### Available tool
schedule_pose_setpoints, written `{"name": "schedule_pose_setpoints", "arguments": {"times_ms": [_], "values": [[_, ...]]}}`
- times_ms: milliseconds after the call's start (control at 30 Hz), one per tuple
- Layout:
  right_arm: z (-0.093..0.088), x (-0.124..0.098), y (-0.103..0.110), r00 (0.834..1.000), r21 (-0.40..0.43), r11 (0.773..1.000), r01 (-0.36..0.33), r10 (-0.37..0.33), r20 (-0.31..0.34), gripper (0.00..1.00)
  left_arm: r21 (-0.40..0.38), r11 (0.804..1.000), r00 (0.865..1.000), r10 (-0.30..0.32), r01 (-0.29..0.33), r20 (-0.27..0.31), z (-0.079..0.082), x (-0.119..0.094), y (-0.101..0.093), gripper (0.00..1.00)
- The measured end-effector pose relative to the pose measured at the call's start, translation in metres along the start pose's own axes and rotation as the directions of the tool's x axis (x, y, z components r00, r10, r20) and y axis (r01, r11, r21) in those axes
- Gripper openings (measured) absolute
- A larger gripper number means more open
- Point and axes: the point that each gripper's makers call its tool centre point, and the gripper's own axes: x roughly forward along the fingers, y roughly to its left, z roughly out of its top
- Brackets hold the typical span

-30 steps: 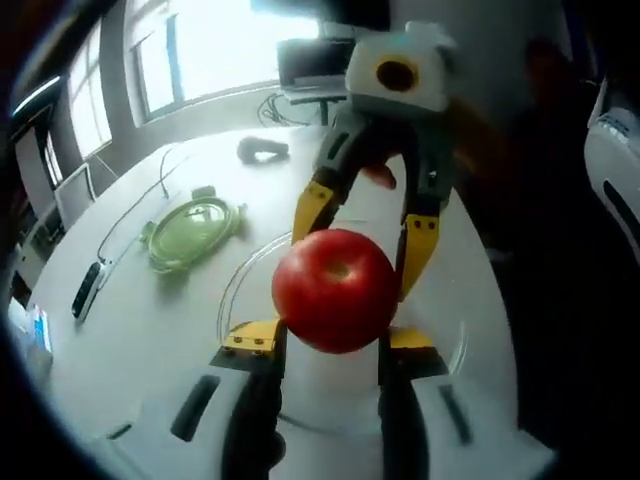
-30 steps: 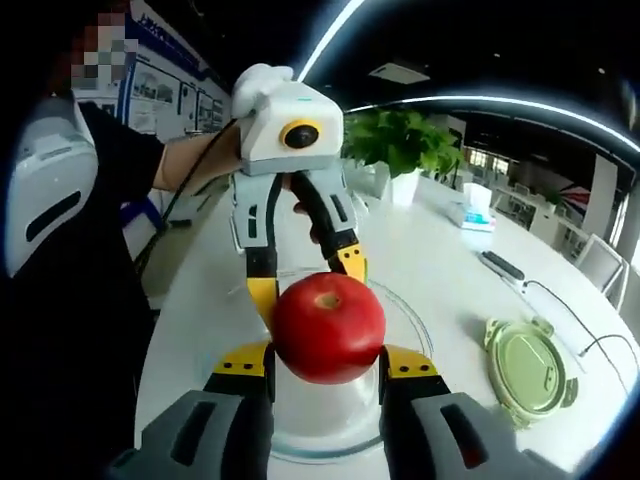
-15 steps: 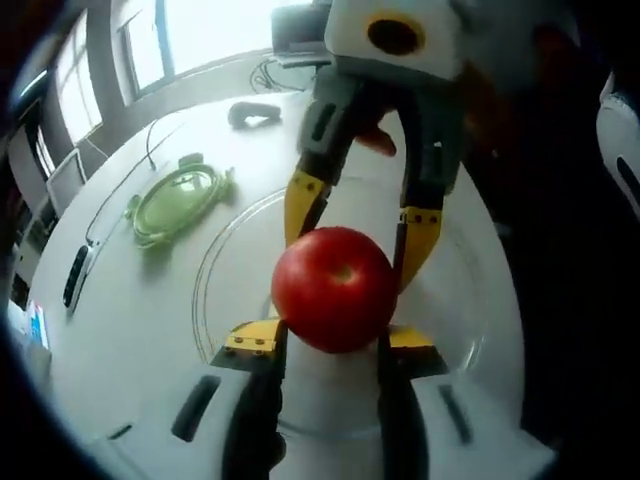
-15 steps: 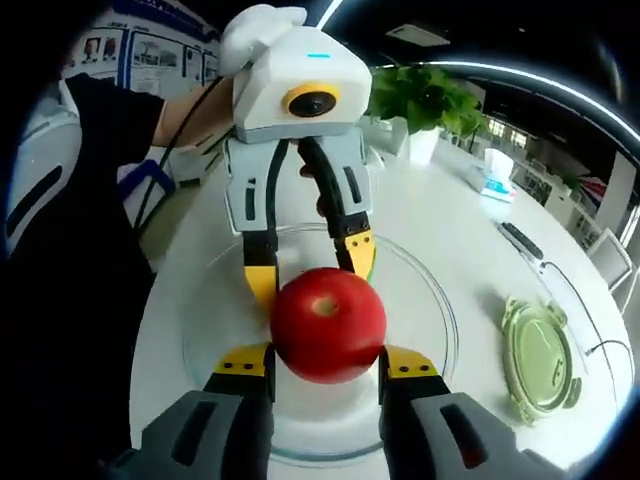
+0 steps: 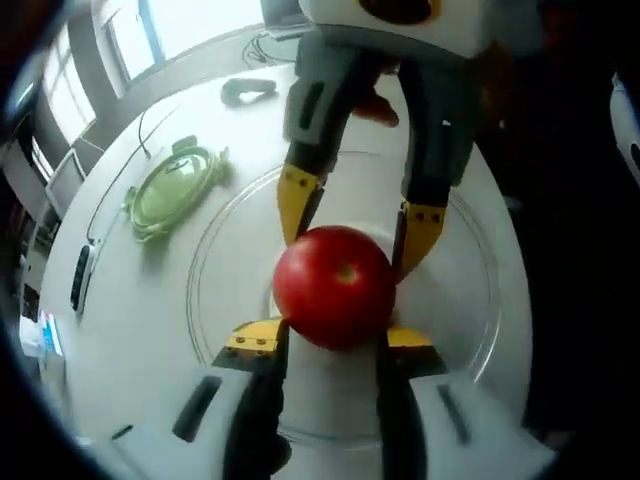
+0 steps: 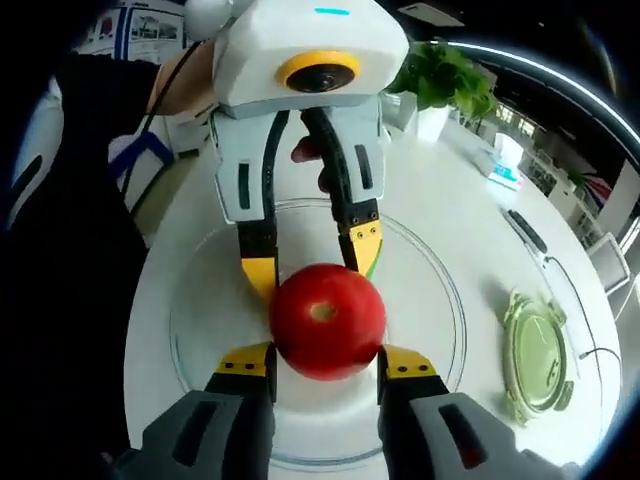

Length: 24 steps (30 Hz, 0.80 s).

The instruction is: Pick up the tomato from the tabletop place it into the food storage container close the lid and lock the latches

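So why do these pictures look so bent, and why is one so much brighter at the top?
Both views come through fisheye lenses, so the round table bulges and straight edges curve. In the left gripper view, daylight from the windows washes out the top, while the tomato stays sharp. In the right gripper view the room behind is dim, with a curved ceiling light, and the lid stretches near the edge.

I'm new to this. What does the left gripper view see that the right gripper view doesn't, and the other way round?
Left gripper view: bright windows, a grey object and the right gripper facing in. Right gripper view: a potted plant, a person's dark sleeve and the left gripper. Both: the red tomato between the jaws, above the clear container, with the green lid lying aside.
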Motion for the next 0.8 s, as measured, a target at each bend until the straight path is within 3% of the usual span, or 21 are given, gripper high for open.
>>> {"name": "schedule_pose_setpoints", "arguments": {"times_ms": [167,567,700,800], "values": [[0.0,-0.004,-0.002,1.0,-0.004,1.0,0.011,-0.011,-0.005,0.34,0.011,1.0,1.0,0.027,-0.027,-0.006,-0.002,-0.004,0.002,0.24],[0.003,-0.022,-0.004,0.998,0.005,0.999,0.044,-0.044,0.048,0.33,-0.028,0.998,0.996,0.058,-0.056,0.071,0.0,-0.015,0.003,0.22],[0.014,-0.032,-0.006,0.987,0.048,0.997,0.056,-0.063,0.15,0.33,-0.043,0.996,0.988,0.083,-0.078,0.13,0.004,-0.024,0.006,0.23],[0.022,-0.043,-0.009,0.965,0.113,0.992,0.062,-0.088,0.245,0.32,-0.056,0.993,0.974,0.114,-0.105,0.193,0.007,-0.034,0.009,0.24]]}}
